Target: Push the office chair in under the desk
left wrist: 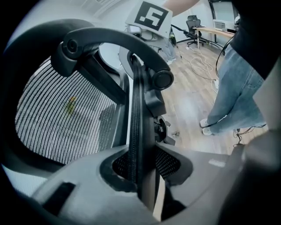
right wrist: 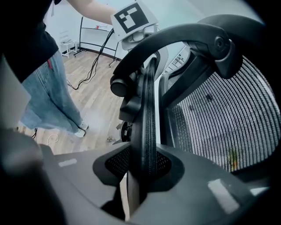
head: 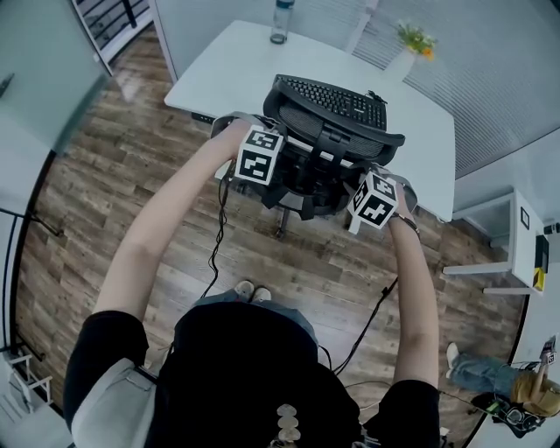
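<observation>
The black mesh office chair [head: 337,136] stands at the front edge of the white desk [head: 236,74], its back towards me. My left gripper [head: 271,175] is shut on the left side of the backrest. In the left gripper view the backrest's frame edge [left wrist: 138,127] runs straight down between the jaws of the left gripper [left wrist: 142,176], with mesh [left wrist: 57,118] to its left. My right gripper [head: 363,199] is shut on the backrest's right side. The right gripper view shows that frame edge [right wrist: 147,118] clamped in the right gripper [right wrist: 140,176].
On the desk are a black keyboard [head: 337,98], a water bottle [head: 279,22] and a vase of flowers [head: 407,54]. Cables [head: 367,319] trail over the wooden floor. A white cabinet [head: 499,254] stands at the right, and another person's legs [head: 477,372] are at the lower right.
</observation>
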`<control>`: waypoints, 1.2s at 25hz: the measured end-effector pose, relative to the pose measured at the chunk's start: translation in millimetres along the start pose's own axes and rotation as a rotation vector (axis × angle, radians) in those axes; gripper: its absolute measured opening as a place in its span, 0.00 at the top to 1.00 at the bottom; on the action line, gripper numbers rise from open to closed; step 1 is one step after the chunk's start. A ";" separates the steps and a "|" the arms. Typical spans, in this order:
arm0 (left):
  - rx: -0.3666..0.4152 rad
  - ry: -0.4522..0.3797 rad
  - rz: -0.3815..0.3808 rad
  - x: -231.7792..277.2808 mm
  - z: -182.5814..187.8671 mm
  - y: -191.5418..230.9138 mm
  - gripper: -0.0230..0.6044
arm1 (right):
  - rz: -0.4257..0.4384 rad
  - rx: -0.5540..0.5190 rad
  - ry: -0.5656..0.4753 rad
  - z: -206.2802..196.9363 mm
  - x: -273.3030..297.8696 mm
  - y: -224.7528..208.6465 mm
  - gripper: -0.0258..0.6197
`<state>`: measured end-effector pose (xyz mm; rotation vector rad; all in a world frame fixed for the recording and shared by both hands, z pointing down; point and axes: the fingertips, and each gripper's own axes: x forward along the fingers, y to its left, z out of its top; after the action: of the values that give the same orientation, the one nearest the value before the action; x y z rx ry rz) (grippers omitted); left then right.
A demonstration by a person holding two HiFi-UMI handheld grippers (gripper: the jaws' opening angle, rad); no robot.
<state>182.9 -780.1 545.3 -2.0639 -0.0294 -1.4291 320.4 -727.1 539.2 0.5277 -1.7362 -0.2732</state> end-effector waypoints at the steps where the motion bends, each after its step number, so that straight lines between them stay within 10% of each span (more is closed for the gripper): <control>1: -0.001 0.000 0.002 -0.6 -0.2 -2.3 0.78 | -0.003 -0.002 0.000 0.8 -0.3 2.1 0.81; 10: 0.000 -0.015 0.155 -9.8 0.6 -1.7 0.71 | -0.031 0.009 -0.042 5.5 -7.7 9.9 0.71; 18: -0.026 -0.043 0.344 -40.4 -4.9 1.7 0.66 | -0.210 0.180 -0.284 20.3 -63.9 -5.3 0.64; 30: -0.615 -0.503 0.688 -128.3 10.2 7.8 0.95 | -0.526 0.871 -0.830 6.8 -151.5 -2.0 0.77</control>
<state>141.1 -740.5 429.9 -2.4987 0.9199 -0.5049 338.0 -655.8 406.5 1.7000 -2.4720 -0.0790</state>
